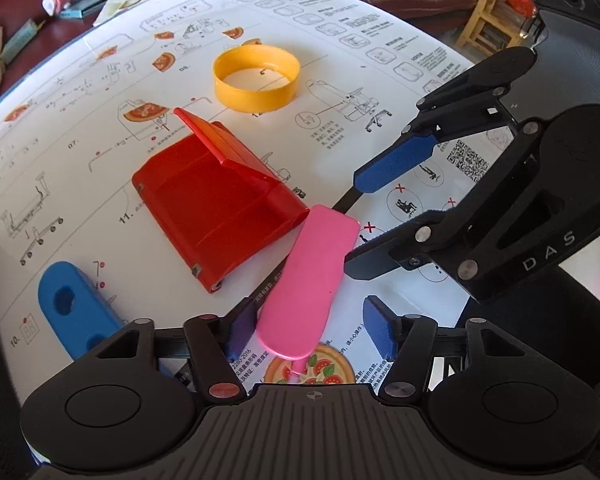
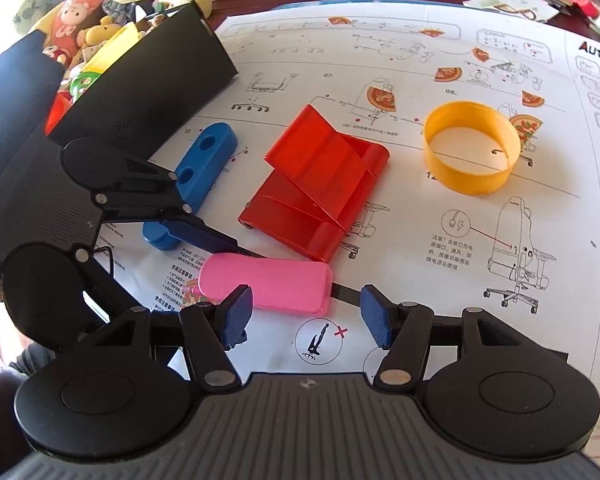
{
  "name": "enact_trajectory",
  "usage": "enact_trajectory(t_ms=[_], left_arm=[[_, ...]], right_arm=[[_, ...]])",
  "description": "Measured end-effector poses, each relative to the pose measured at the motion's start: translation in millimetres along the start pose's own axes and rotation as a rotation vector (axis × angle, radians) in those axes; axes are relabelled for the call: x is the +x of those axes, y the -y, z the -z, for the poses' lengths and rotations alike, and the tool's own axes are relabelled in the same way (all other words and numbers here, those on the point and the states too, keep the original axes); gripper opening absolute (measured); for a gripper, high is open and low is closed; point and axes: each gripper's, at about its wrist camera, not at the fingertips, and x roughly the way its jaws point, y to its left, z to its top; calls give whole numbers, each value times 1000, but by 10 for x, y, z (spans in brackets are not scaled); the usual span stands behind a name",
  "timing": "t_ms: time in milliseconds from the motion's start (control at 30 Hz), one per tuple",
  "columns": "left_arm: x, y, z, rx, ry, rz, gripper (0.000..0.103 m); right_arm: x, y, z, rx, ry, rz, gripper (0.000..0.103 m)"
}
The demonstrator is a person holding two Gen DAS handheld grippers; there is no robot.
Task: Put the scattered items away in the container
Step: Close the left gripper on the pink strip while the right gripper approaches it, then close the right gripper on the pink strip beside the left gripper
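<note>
Your black fabric container (image 2: 140,80) stood at the far left edge of the printed instruction sheet (image 2: 420,240), seen from the right wrist camera. Its top was open, and a yellow piece and a green-and-white piece showed inside; the rest of its contents were hidden.

Four loose plastic items lay outside it on the sheet. One was a flat, smooth pink oblong with rounded corners (image 1: 312,280), lying between both your tools. One was a glossy red folding stand (image 1: 220,204), its hinged flap raised at an angle, just touching the pink oblong's far end. One was a yellow ring (image 1: 256,80), a hollow, low-walled band, well apart beyond the stand. One was a thick blue rounded bar with two round holes (image 2: 204,160), near the container.

Your left gripper (image 1: 312,334) had its textured blue pads about half open around the near end of the pink oblong; I could not tell whether they pressed on it. Your right gripper (image 2: 306,316) stood about half open and held nothing, the oblong just ahead of its pads.
</note>
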Motion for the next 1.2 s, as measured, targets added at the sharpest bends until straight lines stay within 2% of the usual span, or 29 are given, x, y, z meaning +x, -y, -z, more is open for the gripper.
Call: enact_trajectory(t_ms=[33, 233, 367, 500, 633, 733, 767, 800, 900, 1067, 1167, 1200], left_arm=[[-5, 9, 6, 22, 2, -27, 38], [-33, -7, 51, 101, -15, -42, 37], [-91, -28, 73, 139, -2, 9, 36], [-92, 30, 80, 206, -4, 27, 36], [-36, 1, 76, 206, -13, 15, 36], [-30, -68, 68, 188, -10, 19, 37], [-33, -81, 64, 186, -9, 20, 42], [-32, -86, 62, 188, -9, 21, 54], [-16, -86, 60, 207, -16, 22, 54], [-14, -91, 88, 208, -13, 9, 56], [-35, -112, 109, 200, -13, -7, 61], [-37, -110, 118, 204, -14, -9, 61]], right_arm=[[1, -24, -4, -27, -5, -5, 65], [61, -169, -47, -193, -81, -24, 66], [102, -239, -81, -275, -113, -34, 66], [116, -353, -116, -374, -126, -63, 66], [187, -477, -156, -493, -163, -72, 66], [259, -531, -160, -582, -198, -73, 66], [273, -535, -169, -601, -203, -74, 66], [288, -533, -187, -613, -210, -75, 66], [317, -530, -263, -655, -219, -82, 66], [423, -573, -291, -739, -293, -106, 66], [501, -556, -273, -747, -359, -101, 48], [494, -554, -245, -767, -345, -100, 47]])
